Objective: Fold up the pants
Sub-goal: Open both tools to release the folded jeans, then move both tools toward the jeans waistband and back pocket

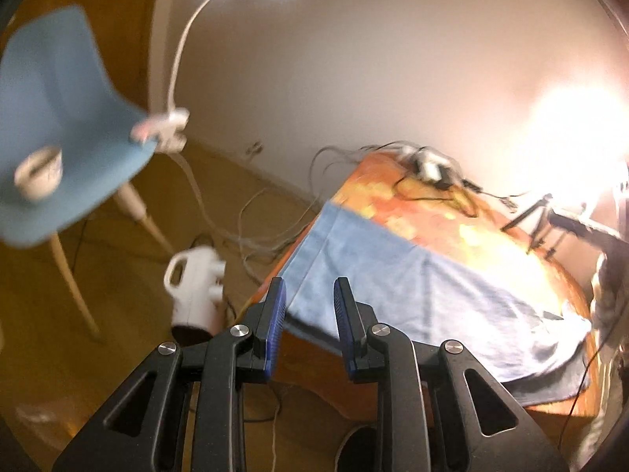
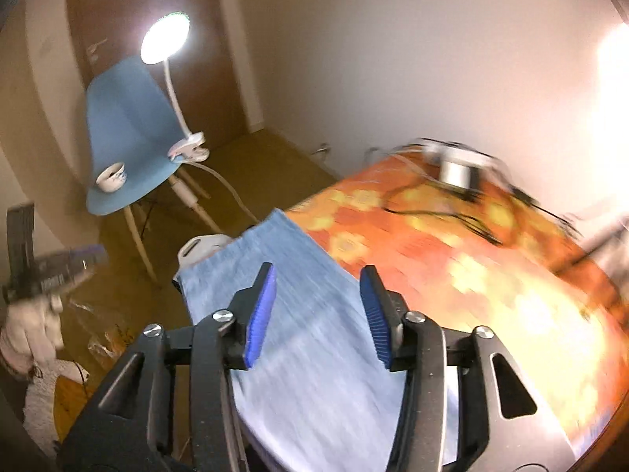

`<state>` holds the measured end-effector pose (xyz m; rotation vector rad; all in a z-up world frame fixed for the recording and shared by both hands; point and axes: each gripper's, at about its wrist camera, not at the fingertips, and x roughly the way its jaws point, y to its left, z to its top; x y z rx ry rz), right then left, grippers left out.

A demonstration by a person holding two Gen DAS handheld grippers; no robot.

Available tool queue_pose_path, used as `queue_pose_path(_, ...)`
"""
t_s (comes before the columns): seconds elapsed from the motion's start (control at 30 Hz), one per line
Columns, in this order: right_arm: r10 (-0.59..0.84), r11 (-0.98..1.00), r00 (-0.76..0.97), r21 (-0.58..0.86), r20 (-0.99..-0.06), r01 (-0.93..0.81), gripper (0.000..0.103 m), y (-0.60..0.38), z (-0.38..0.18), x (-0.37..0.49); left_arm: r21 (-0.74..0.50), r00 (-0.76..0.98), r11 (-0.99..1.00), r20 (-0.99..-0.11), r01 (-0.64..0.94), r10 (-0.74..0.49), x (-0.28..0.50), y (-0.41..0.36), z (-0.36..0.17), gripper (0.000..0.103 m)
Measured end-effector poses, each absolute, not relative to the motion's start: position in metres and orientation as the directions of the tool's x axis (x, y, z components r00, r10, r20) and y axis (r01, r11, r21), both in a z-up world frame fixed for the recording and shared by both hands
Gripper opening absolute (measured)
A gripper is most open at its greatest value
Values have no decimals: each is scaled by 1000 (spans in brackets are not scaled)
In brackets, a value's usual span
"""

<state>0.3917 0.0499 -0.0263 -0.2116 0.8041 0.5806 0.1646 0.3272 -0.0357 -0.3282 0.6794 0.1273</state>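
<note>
Light blue pants lie flat across a table with an orange flowered cloth. One end of the pants hangs over the table's near left edge. My left gripper hovers above that overhanging edge, its blue pads apart with nothing between them. In the right wrist view the pants run from under the camera to the table's far left corner. My right gripper is above them, open wide and holding nothing. At that view's left edge a gloved hand holds the other gripper, which is blurred.
A blue chair stands left of the table with a cup and a clip lamp on it. A white jug and loose cables lie on the floor. Adapters and cables sit at the table's far end, with a small tripod beside a bright light.
</note>
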Motion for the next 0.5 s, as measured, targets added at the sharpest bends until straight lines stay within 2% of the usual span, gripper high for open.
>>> queue_pose_path(0.13,341,894,622,39,-705,-446,48,-34,11,332,-187,796,975,-605,-118,-19,166,304,19,23)
queue_pose_path(0.33,180,973,723,14,-667,-230,51,-143,52,253,-180,828,984,-550,13,-112,177,271,86,23)
queue_pose_path(0.5,70,997,763,33,-642,-64,52,-221,72,203,-172,822,970,-518,169,-235,199,208,126,23)
